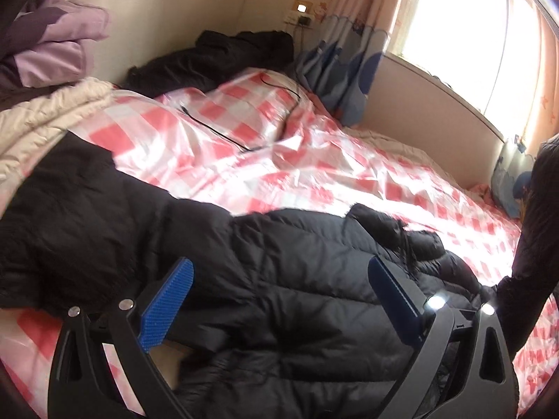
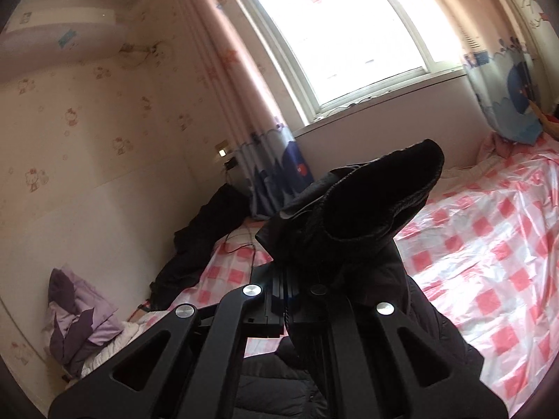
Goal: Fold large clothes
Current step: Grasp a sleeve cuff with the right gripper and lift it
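Note:
A large black puffer jacket (image 1: 286,279) lies spread across the near part of the bed with the red-and-white checked cover (image 1: 314,174). My left gripper (image 1: 279,296) is open, its blue fingers (image 1: 167,307) wide apart just above the jacket's body, holding nothing. My right gripper (image 2: 290,300) is shut on the jacket's sleeve cuff (image 2: 367,206) and holds it lifted above the bed; the cuff opening stands up past the jaws. The lifted sleeve also shows at the right edge of the left wrist view (image 1: 531,244).
A cream quilted coat (image 1: 38,122) lies at the left. Another dark garment (image 1: 216,59) is heaped by the far wall, with a black cable (image 1: 237,139) across the cover. Purple bedding (image 2: 80,314) is piled in the corner. Curtains (image 2: 272,174) and a window (image 2: 349,35) stand behind.

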{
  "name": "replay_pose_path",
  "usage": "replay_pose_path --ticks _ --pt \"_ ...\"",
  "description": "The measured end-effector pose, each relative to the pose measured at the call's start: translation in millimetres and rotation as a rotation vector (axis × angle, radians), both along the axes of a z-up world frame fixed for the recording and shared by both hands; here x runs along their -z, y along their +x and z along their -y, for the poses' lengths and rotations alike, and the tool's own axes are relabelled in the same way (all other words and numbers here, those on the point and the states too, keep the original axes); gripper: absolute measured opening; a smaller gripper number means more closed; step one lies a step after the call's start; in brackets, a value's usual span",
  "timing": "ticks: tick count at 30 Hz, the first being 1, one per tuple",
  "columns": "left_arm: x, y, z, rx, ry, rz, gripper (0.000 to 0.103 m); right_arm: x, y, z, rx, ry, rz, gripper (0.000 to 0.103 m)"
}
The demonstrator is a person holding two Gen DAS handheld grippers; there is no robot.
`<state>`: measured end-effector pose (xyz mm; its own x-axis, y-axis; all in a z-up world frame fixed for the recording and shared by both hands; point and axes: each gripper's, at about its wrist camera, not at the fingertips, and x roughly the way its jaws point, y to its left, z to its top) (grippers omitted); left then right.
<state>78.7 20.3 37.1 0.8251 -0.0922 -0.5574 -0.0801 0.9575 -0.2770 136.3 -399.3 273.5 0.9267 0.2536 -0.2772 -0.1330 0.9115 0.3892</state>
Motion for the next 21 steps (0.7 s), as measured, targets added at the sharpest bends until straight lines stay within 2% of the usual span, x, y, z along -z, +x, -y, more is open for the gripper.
replay_pose_path --ticks 7,12,19,21 --pt "-5.7 -3.6 -64.7 -0.117 -0.11 -0.011 0.096 60.6 40.5 -102.5 -0.142 -0.03 -0.098 0.002" --pt "-10.6 -7.2 -92.8 -0.163 -0.155 0.001 0.096 142.5 58.1 -167.9 -0.222 -0.104 -0.243 0.002" --pt "-10.1 -9.4 -98.5 -0.162 -0.168 -0.005 0.096 255.7 55.3 -240.7 -0.335 -0.209 -0.425 0.002" --pt "-10.0 -8.9 -97.1 -0.16 -0.167 -0.005 0.096 277.1 53.9 -254.4 -0.374 -0.214 -0.464 0.002"
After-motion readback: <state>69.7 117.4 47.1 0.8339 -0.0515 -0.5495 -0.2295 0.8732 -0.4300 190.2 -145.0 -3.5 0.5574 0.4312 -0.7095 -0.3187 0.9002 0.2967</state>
